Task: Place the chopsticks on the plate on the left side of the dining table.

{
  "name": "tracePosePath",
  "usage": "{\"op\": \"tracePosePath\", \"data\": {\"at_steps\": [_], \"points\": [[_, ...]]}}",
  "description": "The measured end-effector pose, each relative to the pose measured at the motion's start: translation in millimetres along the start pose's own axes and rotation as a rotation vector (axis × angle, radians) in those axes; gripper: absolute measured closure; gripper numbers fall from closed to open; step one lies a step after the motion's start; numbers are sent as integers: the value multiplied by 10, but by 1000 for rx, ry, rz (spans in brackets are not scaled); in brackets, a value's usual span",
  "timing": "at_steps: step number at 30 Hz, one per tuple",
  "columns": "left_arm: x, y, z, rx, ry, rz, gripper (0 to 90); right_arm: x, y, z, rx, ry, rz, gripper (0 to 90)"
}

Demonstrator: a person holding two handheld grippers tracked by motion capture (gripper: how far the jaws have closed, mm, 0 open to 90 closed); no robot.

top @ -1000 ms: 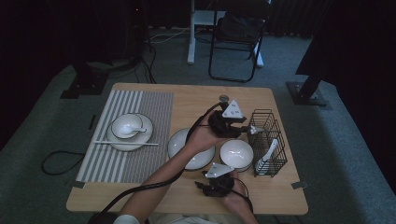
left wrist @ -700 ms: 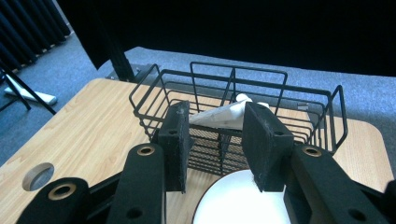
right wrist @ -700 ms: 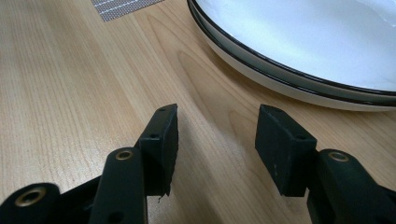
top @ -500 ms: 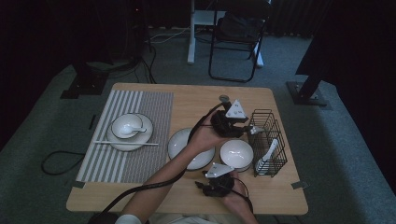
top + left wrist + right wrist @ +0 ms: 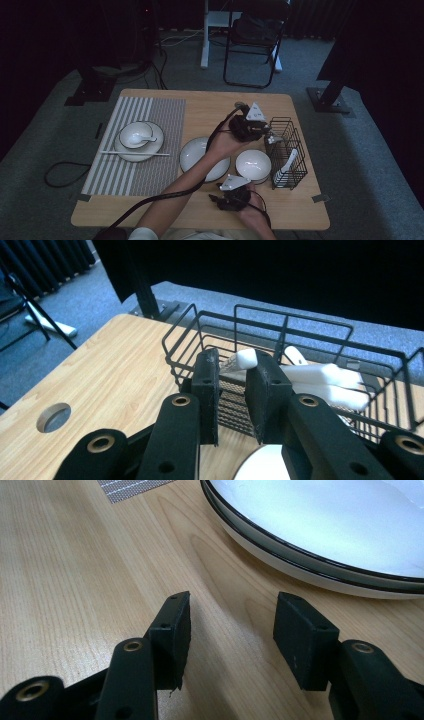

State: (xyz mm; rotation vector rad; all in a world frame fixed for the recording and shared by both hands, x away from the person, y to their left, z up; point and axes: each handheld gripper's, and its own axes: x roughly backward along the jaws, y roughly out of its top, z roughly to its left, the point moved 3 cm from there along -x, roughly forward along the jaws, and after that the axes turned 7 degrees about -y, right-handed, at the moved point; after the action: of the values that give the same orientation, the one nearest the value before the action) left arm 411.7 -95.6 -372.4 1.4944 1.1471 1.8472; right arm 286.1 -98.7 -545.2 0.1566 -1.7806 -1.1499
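My left claw [image 5: 232, 385] has just been narrowing on spoon [image 5: 320, 382] handle tip in wire rack [image 5: 260, 320], for lifting; right claw [image 5: 232, 640] parked wide, empty, on tabletop [image 5: 75, 555].

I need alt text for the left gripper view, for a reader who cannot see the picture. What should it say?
The left gripper, whose fingers have just been closing, reaches over the rim of a black wire basket towards the handle tip of a white ceramic spoon lying inside; whether the fingers already press on it is unclear. The basket stands on a light wooden table with a round hole.
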Motion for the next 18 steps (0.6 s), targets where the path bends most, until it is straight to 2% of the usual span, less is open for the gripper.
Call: {"op": "tracePosePath", "data": {"at_steps": [7, 12, 18], "points": [[-128, 14, 69, 20, 6, 22, 801, 3, -2, 0, 0, 1, 0, 486], [-201, 2, 63, 27, 3, 24, 820, 5, -4, 1, 1, -1, 0, 485], [-218, 3, 77, 30, 2, 23, 822, 7, -6, 1, 2, -1, 0, 485]]}}
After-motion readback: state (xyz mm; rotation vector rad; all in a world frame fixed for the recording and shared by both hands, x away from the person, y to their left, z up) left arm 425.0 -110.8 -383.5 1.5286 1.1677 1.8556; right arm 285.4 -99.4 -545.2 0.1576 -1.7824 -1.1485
